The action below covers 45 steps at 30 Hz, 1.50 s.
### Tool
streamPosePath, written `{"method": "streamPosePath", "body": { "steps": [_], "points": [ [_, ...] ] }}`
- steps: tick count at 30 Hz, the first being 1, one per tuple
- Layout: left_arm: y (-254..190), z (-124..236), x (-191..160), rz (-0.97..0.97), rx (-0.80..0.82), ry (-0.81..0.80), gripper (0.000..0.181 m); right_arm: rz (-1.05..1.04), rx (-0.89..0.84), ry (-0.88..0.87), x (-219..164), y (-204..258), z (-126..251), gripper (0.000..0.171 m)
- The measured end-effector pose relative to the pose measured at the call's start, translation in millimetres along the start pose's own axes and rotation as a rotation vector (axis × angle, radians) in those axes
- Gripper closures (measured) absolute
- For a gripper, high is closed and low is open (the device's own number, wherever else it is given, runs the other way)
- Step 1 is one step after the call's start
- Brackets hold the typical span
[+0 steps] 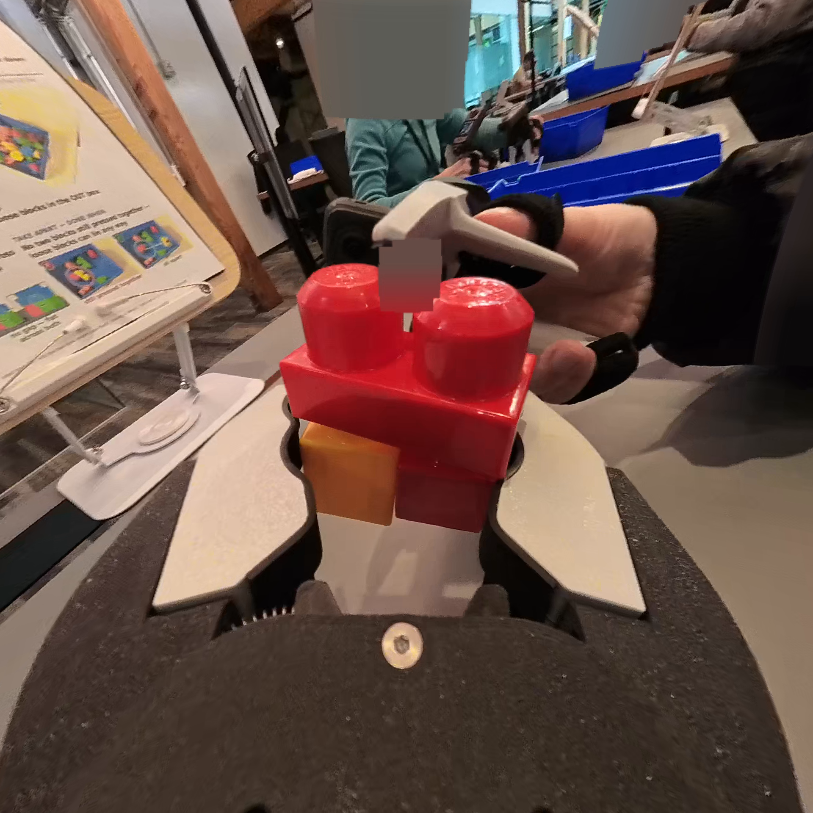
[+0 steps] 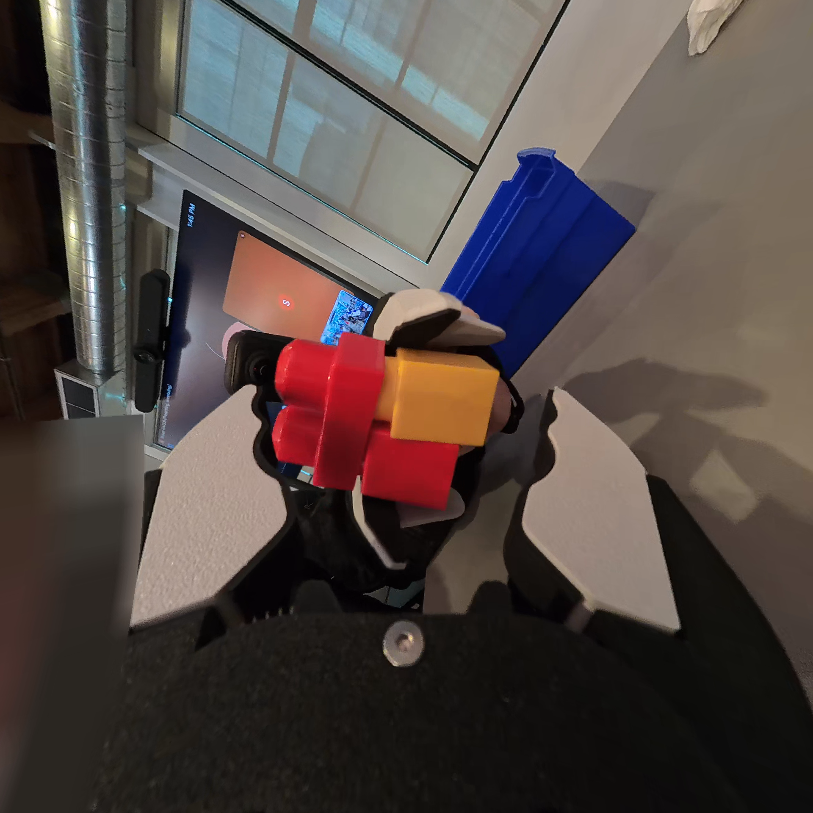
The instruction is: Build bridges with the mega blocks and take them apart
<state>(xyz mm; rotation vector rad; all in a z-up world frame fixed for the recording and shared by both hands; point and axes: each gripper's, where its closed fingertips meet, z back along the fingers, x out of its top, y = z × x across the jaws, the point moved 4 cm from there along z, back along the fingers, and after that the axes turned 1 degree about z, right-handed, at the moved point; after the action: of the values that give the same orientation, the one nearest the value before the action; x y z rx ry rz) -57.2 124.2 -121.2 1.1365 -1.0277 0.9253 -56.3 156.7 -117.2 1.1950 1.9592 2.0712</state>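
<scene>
While the left gripper [image 1: 402,457] fingers clamp the red bridge block [image 1: 409,404], the right gripper [image 2: 407,444] fingers gape wide around it.

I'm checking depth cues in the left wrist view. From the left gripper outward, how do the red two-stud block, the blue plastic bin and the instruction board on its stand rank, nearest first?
1. Red two-stud plastic block: between the left gripper's jaws.
2. Instruction board on its white stand: left, beside the table.
3. Long blue plastic bin: behind, to the right.
</scene>
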Motion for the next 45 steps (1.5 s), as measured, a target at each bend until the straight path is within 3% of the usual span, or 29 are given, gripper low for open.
{"method": "streamPosePath", "body": {
  "steps": [5,16,25,45],
  "points": [
    [-6.6,-2.7,-1.4,0.022,-0.059,-0.01,0.091,-0.021,-0.038,-0.005,-2.3,-2.0,-1.9,0.054],
    [-13.7,-8.3,-8.0,0.038,-0.115,0.015,0.091,-0.062,-0.027,0.022,-6.9,0.9,-3.9,0.068],
    [-3.3,-6.7,-9.3,-0.022,-0.005,0.034,0.09,-0.081,-0.003,0.032,-7.0,-0.7,-2.1,0.072],
    [-4.0,-6.2,-11.3,-0.028,-0.016,0.031,0.09,-0.051,0.007,0.045,-6.0,-3.4,0.8,0.078]
  ]
}}
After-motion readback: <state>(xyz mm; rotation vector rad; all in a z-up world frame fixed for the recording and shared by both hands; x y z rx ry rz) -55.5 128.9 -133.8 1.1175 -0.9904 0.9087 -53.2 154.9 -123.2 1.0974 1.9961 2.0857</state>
